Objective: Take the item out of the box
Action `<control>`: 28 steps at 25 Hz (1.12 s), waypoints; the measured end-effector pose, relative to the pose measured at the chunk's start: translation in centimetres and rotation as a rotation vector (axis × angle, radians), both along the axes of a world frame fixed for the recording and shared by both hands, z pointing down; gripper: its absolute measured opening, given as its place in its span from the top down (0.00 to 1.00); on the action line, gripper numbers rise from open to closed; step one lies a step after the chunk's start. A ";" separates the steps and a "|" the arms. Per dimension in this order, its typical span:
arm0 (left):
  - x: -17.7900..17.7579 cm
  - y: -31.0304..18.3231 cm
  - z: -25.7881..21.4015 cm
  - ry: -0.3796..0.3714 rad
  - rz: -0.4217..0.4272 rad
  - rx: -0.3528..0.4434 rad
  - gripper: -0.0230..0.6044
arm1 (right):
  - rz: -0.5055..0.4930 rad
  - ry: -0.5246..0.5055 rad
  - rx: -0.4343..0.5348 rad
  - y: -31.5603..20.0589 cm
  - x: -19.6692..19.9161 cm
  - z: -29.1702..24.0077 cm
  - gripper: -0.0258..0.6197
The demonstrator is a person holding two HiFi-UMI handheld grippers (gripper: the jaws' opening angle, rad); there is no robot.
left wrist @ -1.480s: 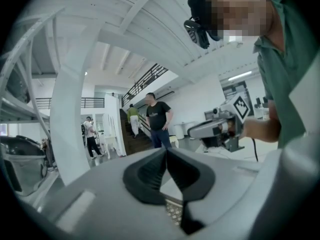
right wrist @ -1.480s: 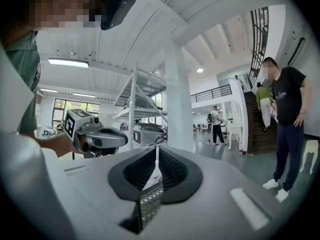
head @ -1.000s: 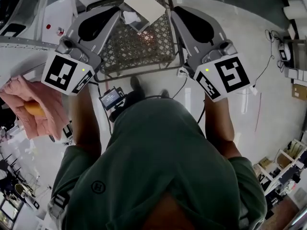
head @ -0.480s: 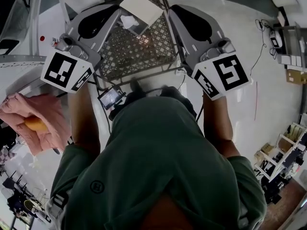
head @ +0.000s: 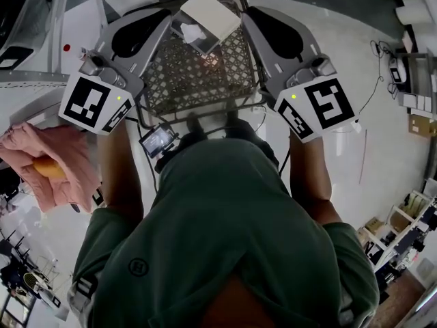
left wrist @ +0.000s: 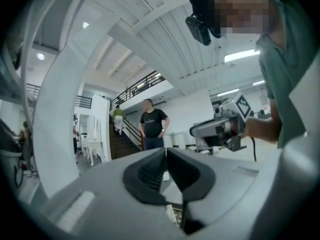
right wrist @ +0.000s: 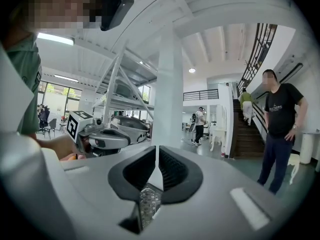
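Head view, layout: a wire mesh basket [head: 184, 80] sits ahead of the person in a green shirt [head: 225, 238], with one gripper lying along each of its sides.
Box: the white cardboard box [head: 212, 12] lies tilted at the basket's far rim, between the two gripper tips, its dark opening towards the person.
Item: a pale crumpled thing [head: 189, 30] shows inside that opening; its kind cannot be told.
Left gripper [head: 166, 16]: pads meet, jaws fully together.
Right gripper [head: 249, 14]: jaws drawn in to a thin slit, with mesh showing below them.
Contact with basket: cannot be told.
Left edge: a pink cloth [head: 61, 162] is wrapped round an orange thing [head: 46, 167].
Background: a person in a black T-shirt [right wrist: 281, 119] stands beside a staircase [right wrist: 247, 134].
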State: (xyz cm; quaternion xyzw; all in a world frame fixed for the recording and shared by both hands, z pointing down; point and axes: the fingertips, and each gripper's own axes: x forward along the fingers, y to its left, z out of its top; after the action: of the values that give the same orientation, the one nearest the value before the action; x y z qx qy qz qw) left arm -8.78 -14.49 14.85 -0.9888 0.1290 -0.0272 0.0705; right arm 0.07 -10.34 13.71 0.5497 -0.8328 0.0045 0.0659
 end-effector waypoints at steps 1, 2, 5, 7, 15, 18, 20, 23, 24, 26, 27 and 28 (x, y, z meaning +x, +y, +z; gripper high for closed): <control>0.0 -0.3 0.1 -0.003 -0.013 -0.002 0.95 | -0.012 -0.003 0.000 -0.4 0.1 0.1 0.92; 0.0 -0.5 0.2 -0.007 -0.026 -0.003 0.95 | -0.025 -0.008 0.000 -0.7 0.2 0.2 0.92; 0.3 -0.8 0.4 -0.027 -0.076 -0.006 0.95 | -0.075 -0.027 0.000 -1.8 0.9 0.5 0.92; 0.8 -0.9 0.5 -0.039 -0.112 -0.008 0.95 | -0.115 -0.034 0.000 -2.5 1.3 0.6 0.91; 3.8 -0.9 1.1 -0.069 -0.263 -0.017 0.95 | -0.287 -0.052 -0.002 -4.3 4.0 1.3 0.91; 4.8 -1.8 2.3 -0.072 -0.319 -0.032 0.95 | -0.341 -0.056 -0.009 -5.8 5.0 2.4 0.91; 5.7 -2.6 3.4 -0.075 -0.347 -0.043 0.94 | -0.370 -0.057 -0.014 -6.8 5.8 3.4 0.91; 7.2 -2.8 4.6 -0.089 -0.389 -0.050 0.94 | -0.415 -0.059 -0.022 -7.4 7.1 4.3 0.91; 7.6 -2.8 4.7 -0.089 -0.404 -0.050 0.94 | -0.432 -0.061 -0.026 -7.5 7.5 4.5 0.91; 8.2 -2.7 5.2 -0.095 -0.435 -0.054 0.93 | -0.461 -0.063 -0.033 -7.6 7.9 5.0 0.90; 8.3 -2.7 5.6 -0.102 -0.449 -0.058 0.93 | -0.474 -0.063 -0.037 -7.6 8.0 5.2 0.90; 8.3 -2.8 6.0 -0.112 -0.463 -0.067 0.93 | -0.485 -0.063 -0.042 -7.7 8.1 5.5 0.90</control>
State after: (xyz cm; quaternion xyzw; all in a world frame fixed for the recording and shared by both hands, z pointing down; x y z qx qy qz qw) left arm -0.50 -17.26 20.85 -0.9315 0.3474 -0.1015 0.0366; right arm 8.14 -18.04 19.21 0.3318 -0.9417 0.0229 0.0506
